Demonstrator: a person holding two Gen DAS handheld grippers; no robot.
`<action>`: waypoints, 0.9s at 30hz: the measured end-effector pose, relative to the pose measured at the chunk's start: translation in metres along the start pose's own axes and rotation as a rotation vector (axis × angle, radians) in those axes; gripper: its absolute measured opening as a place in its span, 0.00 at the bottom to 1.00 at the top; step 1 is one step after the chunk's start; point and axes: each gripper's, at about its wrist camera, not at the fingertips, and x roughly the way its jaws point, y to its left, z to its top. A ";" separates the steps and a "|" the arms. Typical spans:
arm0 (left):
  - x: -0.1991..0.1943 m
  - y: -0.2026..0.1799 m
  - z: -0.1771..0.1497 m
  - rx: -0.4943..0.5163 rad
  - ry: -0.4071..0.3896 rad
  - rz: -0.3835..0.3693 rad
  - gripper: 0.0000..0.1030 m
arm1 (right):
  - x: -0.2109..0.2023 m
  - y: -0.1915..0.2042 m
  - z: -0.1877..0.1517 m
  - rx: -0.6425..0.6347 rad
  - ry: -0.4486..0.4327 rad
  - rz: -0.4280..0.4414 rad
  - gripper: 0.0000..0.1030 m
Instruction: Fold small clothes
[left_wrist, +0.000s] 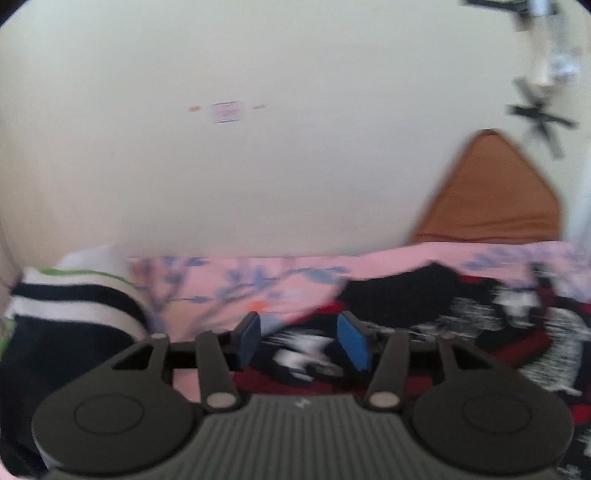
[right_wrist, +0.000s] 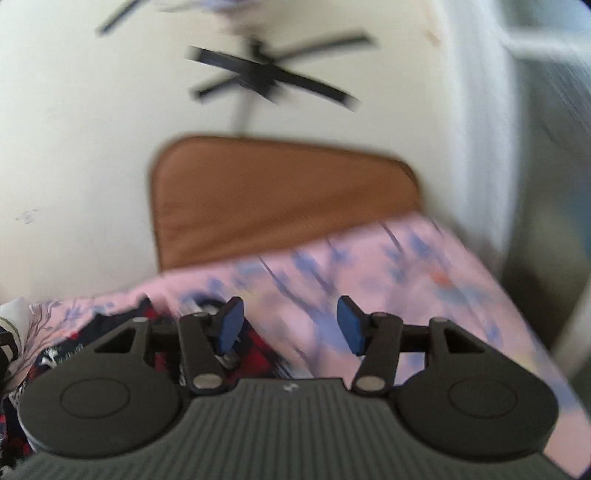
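Note:
A dark garment (left_wrist: 424, 306) with red, black and white print lies spread on a pink flowered sheet (left_wrist: 221, 280). My left gripper (left_wrist: 301, 341) hovers over its near edge, open, nothing between its blue pads. A navy piece with white and green stripes (left_wrist: 70, 302) sits at the left. In the right wrist view my right gripper (right_wrist: 290, 325) stands open above the pink sheet (right_wrist: 388, 277), the printed garment (right_wrist: 255, 347) under its left finger. Both views are blurred.
A brown cushion (right_wrist: 280, 199) leans against the cream wall (left_wrist: 258, 147) behind the sheet. A black star-shaped stand (right_wrist: 266, 74) shows high up. The sheet's right edge (right_wrist: 524, 332) drops off toward a dark gap.

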 end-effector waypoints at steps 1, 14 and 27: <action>-0.004 -0.010 -0.006 0.010 -0.009 -0.031 0.52 | 0.001 -0.007 -0.010 0.032 0.029 0.011 0.57; 0.039 -0.052 -0.069 0.127 0.035 0.012 0.58 | 0.000 0.062 -0.079 -0.189 0.043 -0.048 0.09; 0.042 -0.050 -0.071 0.116 0.051 0.011 0.62 | -0.090 0.031 -0.028 -0.239 -0.271 -0.433 0.26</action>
